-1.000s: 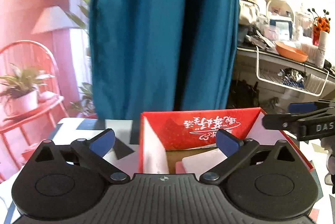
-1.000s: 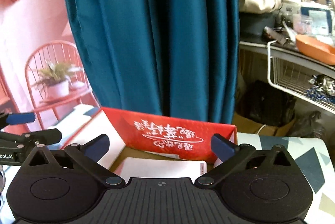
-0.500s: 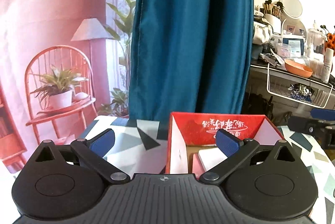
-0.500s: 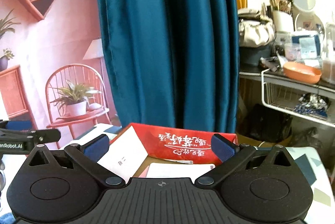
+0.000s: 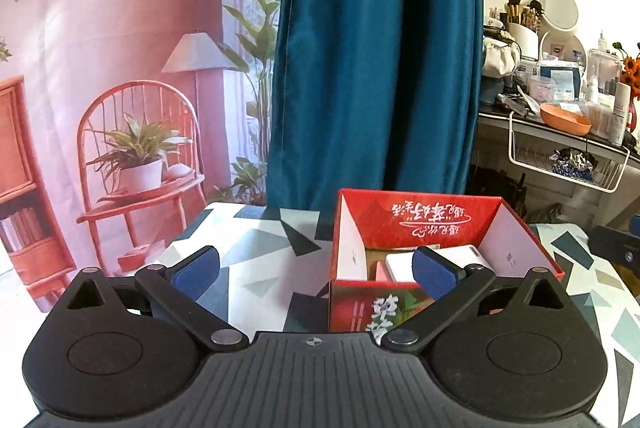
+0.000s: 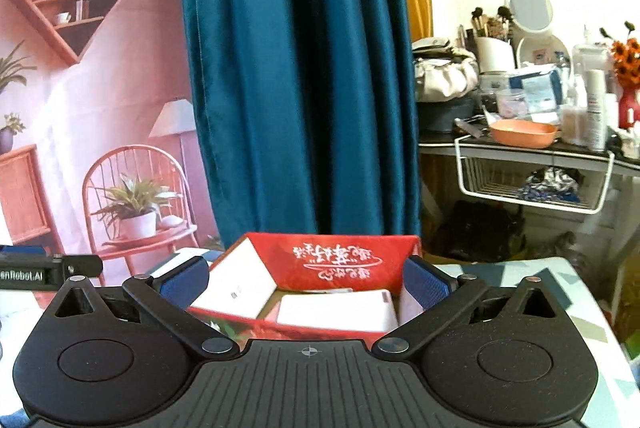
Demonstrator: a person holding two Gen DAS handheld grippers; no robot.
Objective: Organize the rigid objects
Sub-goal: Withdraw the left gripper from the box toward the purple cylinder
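A red cardboard box (image 5: 440, 224) with open flaps stands on the patterned table (image 5: 264, 252). It holds a white flat box (image 5: 400, 264) and a pink item (image 5: 380, 270). My left gripper (image 5: 316, 272) is open and empty, back from the box and to its left. In the right wrist view the red box (image 6: 340, 260) sits straight ahead with the white flat box (image 6: 336, 310) inside. My right gripper (image 6: 306, 280) is open and empty, its fingers wide on either side of the box from behind.
A teal curtain (image 5: 376, 47) hangs behind the table. A cluttered shelf with an orange bowl (image 5: 564, 117) and a wire basket (image 5: 568, 163) stands at the right. A pink printed backdrop (image 5: 120, 67) is at the left. The other gripper's tip (image 6: 48, 268) shows at left.
Both grippers have pulled back and up from the red box, so it looks smaller and its front face shows. Both stay open and empty.
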